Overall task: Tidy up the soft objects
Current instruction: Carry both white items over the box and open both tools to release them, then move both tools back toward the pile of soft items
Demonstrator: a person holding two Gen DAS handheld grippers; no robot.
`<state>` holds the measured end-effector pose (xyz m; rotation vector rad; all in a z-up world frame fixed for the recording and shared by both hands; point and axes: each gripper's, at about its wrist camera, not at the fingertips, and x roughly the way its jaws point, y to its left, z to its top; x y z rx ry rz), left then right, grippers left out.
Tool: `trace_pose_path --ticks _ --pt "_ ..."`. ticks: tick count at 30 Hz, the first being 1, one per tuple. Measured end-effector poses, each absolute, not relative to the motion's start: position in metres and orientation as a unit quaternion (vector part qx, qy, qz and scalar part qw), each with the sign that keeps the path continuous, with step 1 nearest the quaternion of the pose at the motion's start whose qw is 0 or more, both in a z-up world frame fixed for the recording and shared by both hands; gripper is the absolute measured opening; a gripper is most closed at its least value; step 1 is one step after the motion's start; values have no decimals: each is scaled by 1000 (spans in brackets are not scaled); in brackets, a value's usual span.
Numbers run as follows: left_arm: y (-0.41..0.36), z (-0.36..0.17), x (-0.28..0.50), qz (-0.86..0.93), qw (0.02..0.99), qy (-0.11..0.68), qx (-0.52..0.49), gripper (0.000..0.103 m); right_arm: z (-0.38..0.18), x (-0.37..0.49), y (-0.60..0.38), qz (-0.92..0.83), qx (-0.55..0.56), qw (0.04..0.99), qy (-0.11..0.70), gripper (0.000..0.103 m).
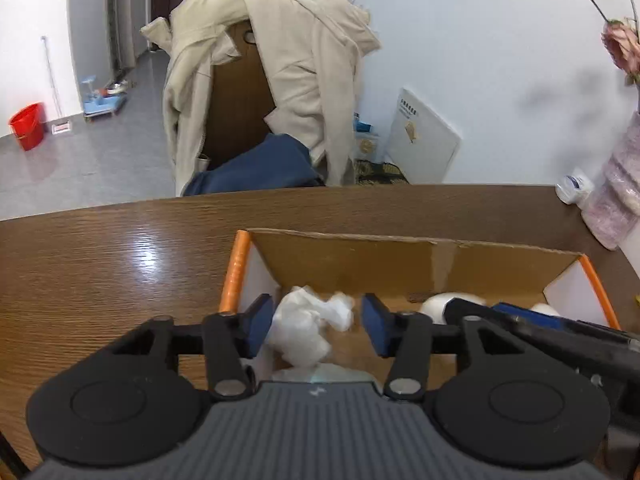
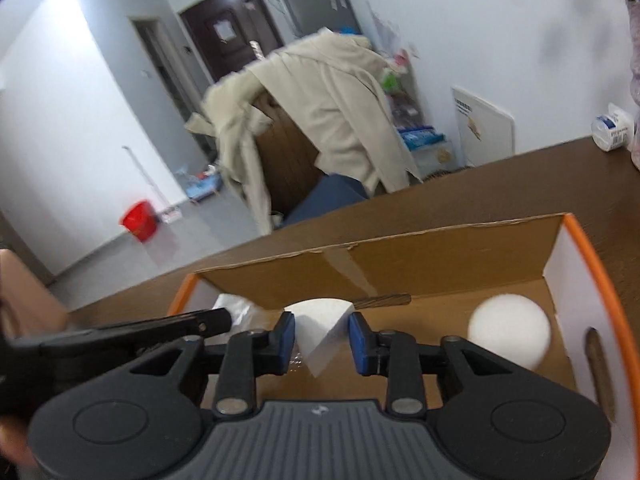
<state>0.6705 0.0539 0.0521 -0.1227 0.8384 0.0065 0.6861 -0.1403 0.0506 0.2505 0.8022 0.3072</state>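
A cardboard box with an orange rim [image 1: 236, 272] stands on the brown wooden table [image 1: 100, 280]. My left gripper [image 1: 316, 324] hangs open over the box's left end. A crumpled white tissue [image 1: 308, 328] sits between its blue pads, with a gap on the right side. My right gripper [image 2: 322, 344] is open over the middle of the box [image 2: 592, 264]. A white foam wedge [image 2: 320, 328] lies between and beyond its pads, loose. A white foam ball [image 2: 508, 332] rests in the right end of the box. The tissue [image 2: 236, 308] shows at the left.
Behind the table, a chair carries a beige coat [image 1: 280, 80] and a blue garment [image 1: 260, 164]. A pink vase [image 1: 616, 200] and a small white container [image 1: 574, 188] stand at the table's far right. A red bucket [image 1: 27, 126] sits on the floor.
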Motion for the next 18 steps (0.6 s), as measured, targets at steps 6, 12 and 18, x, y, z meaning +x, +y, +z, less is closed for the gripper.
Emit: trace_pose_path --ticks 6,12,18 --pt "55 70 659 -18 917 394 -62 60 49 692 -145 134 136 905 381 63" --pt "33 119 620 -35 932 360 -32 71 89 664 -165 130 127 915 360 64" --pt "26 167 543 -28 947 319 -7 78 145 601 -190 139 82 934 319 69"
